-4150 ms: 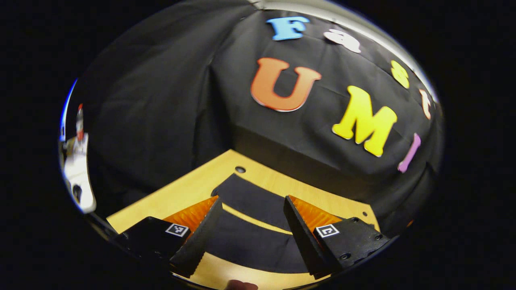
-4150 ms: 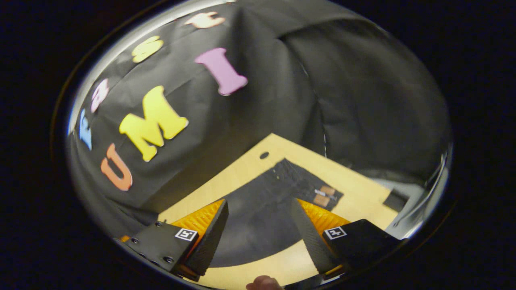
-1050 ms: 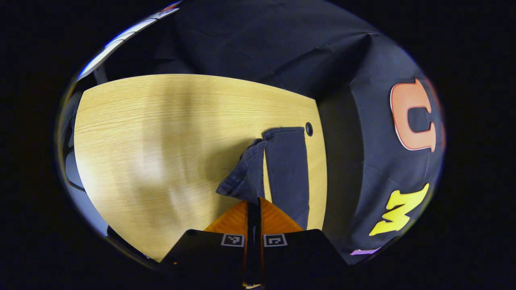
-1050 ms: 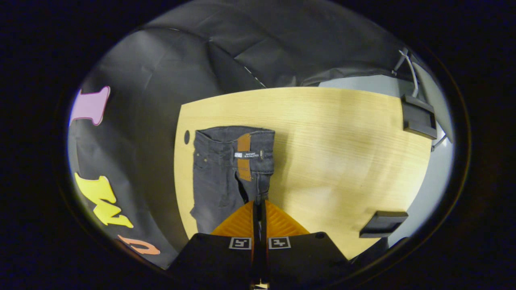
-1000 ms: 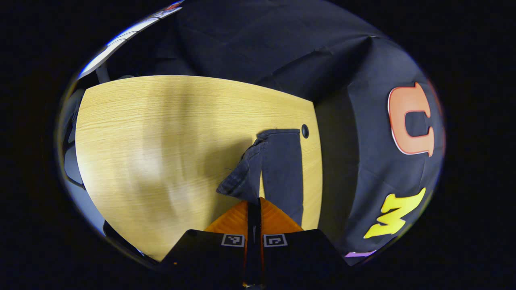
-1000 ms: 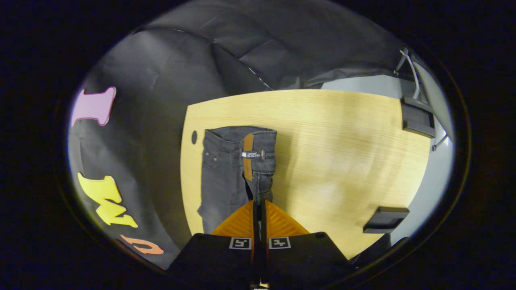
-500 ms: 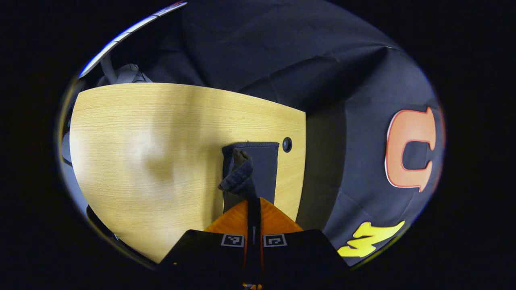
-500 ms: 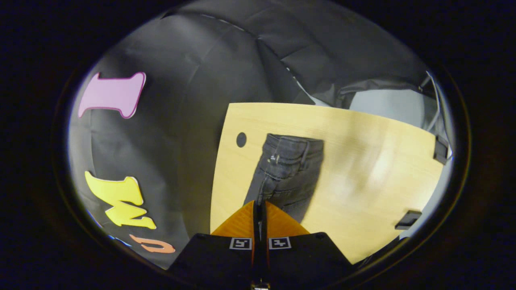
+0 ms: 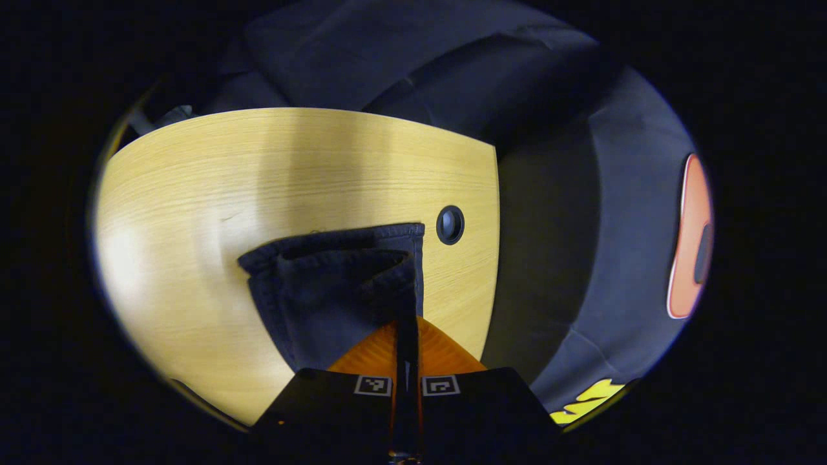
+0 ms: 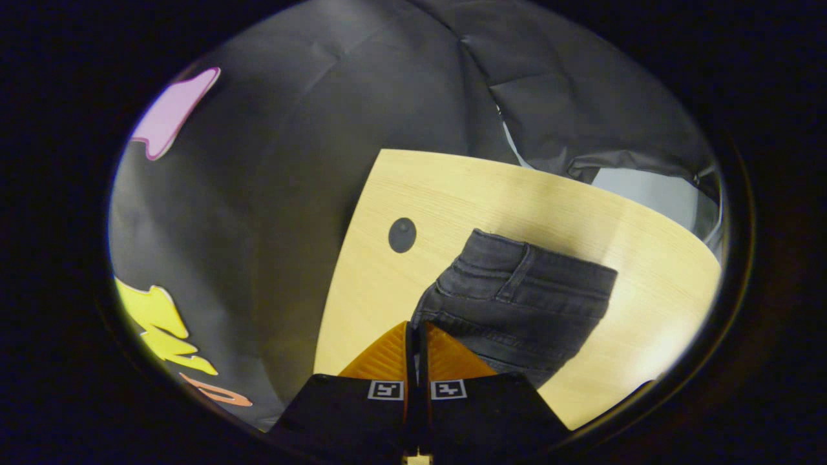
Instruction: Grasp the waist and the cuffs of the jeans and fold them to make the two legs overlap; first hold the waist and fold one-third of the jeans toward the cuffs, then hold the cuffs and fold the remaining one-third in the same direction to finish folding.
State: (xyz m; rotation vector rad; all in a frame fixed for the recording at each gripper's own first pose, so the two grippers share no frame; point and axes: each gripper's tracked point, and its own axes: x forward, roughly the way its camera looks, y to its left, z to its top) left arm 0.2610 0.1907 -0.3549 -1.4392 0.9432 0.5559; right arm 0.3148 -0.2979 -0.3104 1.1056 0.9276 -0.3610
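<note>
Jeans (image 10: 523, 303) lie by the bench (image 9: 194, 194) edge near its hole, legs overlapped, left gripper (image 9: 407, 323) pinching the cuffs, right gripper (image 10: 417, 336) pinching the waist, both thirds folds seemingly still to come.

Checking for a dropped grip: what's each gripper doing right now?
Left gripper: shut on the jeans at the cuffs.
Right gripper: shut on the jeans at the waist.
</note>
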